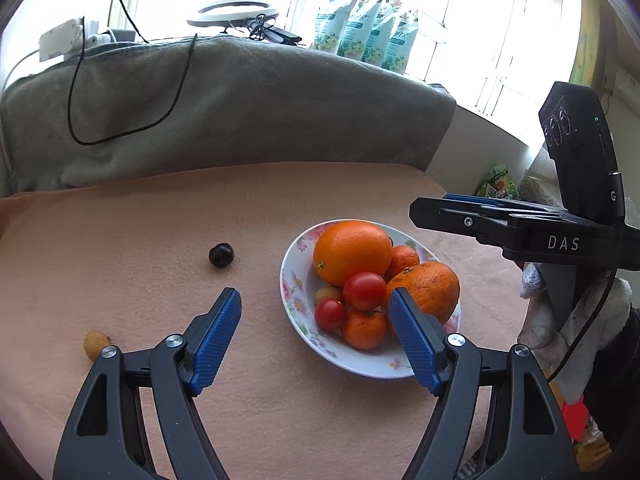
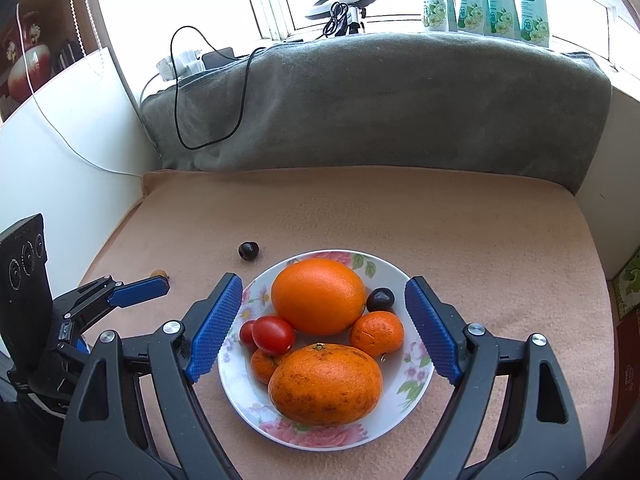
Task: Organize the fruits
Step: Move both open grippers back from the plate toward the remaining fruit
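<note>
A counter [image 2: 500, 240] covered in peach-coloured fleece cloth is recorded, backed along its far edge by a grey folded blanket [image 2: 380, 108].

A white floral-rimmed porcelain plate [image 2: 416, 380] is set near the middle of the counter, toward the near edge. On it are held: a large smooth orange [image 2: 319, 295]; a large speckled orange [image 2: 325, 384]; a small mandarin [image 2: 377, 333]; a second small mandarin [image 2: 262, 365], partly hidden; two red cherry tomatoes [image 2: 273, 334], touching each other; a dark round cherry [image 2: 380, 299], tucked between the smooth orange and the mandarin; a small yellowish fruit [image 1: 327, 293], seen only from the left wrist view.

Off the plate, toward the left edge of the counter, a second dark cherry [image 1: 221, 255] and a small tan loquat-like fruit [image 1: 95, 343] are laid, well apart.

The left gripper [image 1: 316, 312] is held with fingers released, nothing between them. The right gripper [image 2: 324, 300] is held above the plate, fingers spread wide and released, grasping nothing.
</note>
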A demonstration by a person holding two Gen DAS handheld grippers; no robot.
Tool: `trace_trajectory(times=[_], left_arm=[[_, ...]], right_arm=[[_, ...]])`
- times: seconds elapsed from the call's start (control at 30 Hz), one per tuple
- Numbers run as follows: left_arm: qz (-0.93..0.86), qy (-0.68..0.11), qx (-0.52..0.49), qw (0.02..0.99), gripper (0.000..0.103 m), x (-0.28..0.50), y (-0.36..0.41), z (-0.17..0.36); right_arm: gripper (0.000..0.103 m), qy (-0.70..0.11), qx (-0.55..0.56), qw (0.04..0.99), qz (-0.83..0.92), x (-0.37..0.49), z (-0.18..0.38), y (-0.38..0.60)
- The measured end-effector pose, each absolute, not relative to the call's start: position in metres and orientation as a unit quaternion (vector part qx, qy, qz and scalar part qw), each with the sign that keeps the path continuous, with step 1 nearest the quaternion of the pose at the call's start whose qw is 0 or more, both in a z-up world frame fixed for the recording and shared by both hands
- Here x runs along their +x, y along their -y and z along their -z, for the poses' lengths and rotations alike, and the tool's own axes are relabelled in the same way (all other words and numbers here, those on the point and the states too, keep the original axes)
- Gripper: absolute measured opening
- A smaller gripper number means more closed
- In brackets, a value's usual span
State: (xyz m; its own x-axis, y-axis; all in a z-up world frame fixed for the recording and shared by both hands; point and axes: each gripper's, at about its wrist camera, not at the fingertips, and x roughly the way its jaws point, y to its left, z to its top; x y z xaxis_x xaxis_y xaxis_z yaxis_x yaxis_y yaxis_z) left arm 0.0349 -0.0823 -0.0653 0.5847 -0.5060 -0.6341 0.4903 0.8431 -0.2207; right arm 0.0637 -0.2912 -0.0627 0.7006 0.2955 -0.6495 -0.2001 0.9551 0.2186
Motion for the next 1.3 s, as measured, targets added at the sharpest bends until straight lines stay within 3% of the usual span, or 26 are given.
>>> trace_trajectory(times=[0.53, 1.07, 1.3], left_arm=[[0.238, -0.356, -0.012, 0.904, 0.076, 0.035, 0.054, 0.068], [0.14, -0.358, -0.026, 0.923, 0.077, 0.03, -0.024, 0.074], [0.112, -0.349, -0.046, 0.929, 0.076, 0.012, -0.055, 0.074]], right_arm=[[0.086, -0.35, 0.049, 0.928, -0.115, 0.052, 0.061, 0.282], [0.086, -0.344, 0.017, 0.934, -0.099, 0.056, 0.053, 0.266], [0.086, -0.34, 0.056, 0.929, -0.136, 0.059, 0.045, 0.263]])
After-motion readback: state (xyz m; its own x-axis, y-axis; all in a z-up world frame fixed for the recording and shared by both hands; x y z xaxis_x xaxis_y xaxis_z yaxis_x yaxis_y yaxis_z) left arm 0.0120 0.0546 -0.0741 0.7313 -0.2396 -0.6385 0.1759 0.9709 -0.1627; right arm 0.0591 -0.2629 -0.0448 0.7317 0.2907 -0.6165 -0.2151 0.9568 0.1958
